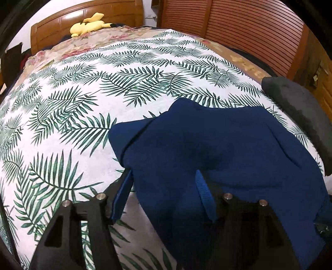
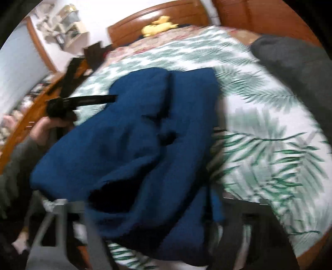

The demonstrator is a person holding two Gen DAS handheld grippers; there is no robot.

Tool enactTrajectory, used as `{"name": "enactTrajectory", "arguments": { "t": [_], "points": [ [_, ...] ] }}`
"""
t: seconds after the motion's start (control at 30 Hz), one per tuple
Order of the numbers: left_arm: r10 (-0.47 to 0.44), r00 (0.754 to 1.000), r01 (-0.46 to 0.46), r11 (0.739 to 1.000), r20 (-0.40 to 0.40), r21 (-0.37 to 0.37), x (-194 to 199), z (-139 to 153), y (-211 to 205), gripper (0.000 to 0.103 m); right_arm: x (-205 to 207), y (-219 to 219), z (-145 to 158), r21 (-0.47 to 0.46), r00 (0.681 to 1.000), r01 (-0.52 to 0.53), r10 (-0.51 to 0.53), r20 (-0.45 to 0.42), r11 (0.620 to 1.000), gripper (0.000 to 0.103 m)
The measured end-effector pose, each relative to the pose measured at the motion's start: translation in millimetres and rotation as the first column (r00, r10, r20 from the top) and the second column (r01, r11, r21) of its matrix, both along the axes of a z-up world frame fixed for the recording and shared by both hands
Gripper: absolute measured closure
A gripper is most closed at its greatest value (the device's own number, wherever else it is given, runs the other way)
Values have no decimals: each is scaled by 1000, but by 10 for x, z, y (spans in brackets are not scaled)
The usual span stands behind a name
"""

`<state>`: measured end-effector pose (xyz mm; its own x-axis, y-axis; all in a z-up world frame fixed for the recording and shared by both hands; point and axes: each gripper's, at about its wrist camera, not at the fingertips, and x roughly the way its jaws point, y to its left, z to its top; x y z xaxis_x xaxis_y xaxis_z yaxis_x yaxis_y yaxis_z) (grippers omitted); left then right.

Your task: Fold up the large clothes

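Note:
A dark blue garment (image 1: 217, 145) lies bunched on the fern-print bed cover (image 1: 83, 103). In the left wrist view my left gripper (image 1: 164, 176) stands open at the garment's near left edge. Its left blue pad (image 1: 122, 197) is bare, and cloth drapes around the right pad (image 1: 204, 197). The blurred right wrist view shows the garment (image 2: 134, 145) heaped between the fingers of my right gripper (image 2: 151, 203); blur and cloth hide whether the pads press on it. There a hand (image 2: 45, 128) holds the left gripper (image 2: 112, 98) at the garment's far left side.
A dark grey piece of fabric (image 1: 296, 112) lies at the bed's right edge. A yellow plush toy (image 1: 89, 23) rests by the wooden headboard (image 1: 62, 18). Slatted wooden doors (image 1: 249, 31) stand beyond the bed. Wall shelves (image 2: 66, 25) hang at the far left.

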<state>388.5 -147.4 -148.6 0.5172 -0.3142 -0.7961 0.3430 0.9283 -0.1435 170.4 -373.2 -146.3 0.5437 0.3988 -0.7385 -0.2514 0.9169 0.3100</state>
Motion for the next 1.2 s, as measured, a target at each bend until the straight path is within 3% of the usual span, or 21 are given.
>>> {"name": "enactTrajectory", "arguments": {
  "t": [0.03,0.1,0.13,0.2,0.27,0.5,0.77,1.0,1.13,1.2],
  "points": [
    [-6,1000,6,1000,-1,-6,-3,-2,-5,47,-12,13,16,8,1000,-28,28,9,1000,59],
    [-31,999,31,999,-14,-39,-21,10,-15,69,-26,-13,51,31,999,-39,38,30,999,71],
    [-33,999,33,999,-5,-29,-40,33,-34,72,-34,-23,78,29,998,-44,43,44,999,76],
    [-33,999,32,999,29,6,-80,102,-73,92,-85,-50,190,38,994,-52,47,101,998,80],
    [-26,997,25,1000,68,15,-130,230,-89,96,-124,-30,348,13,984,-71,68,165,997,82],
    [-24,977,23,1000,212,8,-329,860,-292,98,-70,-154,875,-49,950,-96,106,292,994,85],
    [-88,928,112,993,363,-46,-402,1646,-1339,98,-133,-1041,1590,-108,904,37,12,426,993,85],
    [-196,895,246,966,401,-77,-337,2072,-2619,98,-333,-2027,2127,-183,856,228,-108,505,956,85],
    [-249,886,300,951,392,-75,-326,2121,-3219,97,-400,-2488,2165,-203,844,311,-172,507,928,85],
    [-270,890,315,946,367,-69,-252,2060,-3440,96,-368,-2753,2066,-207,856,350,-222,467,914,84]
  ]
}}
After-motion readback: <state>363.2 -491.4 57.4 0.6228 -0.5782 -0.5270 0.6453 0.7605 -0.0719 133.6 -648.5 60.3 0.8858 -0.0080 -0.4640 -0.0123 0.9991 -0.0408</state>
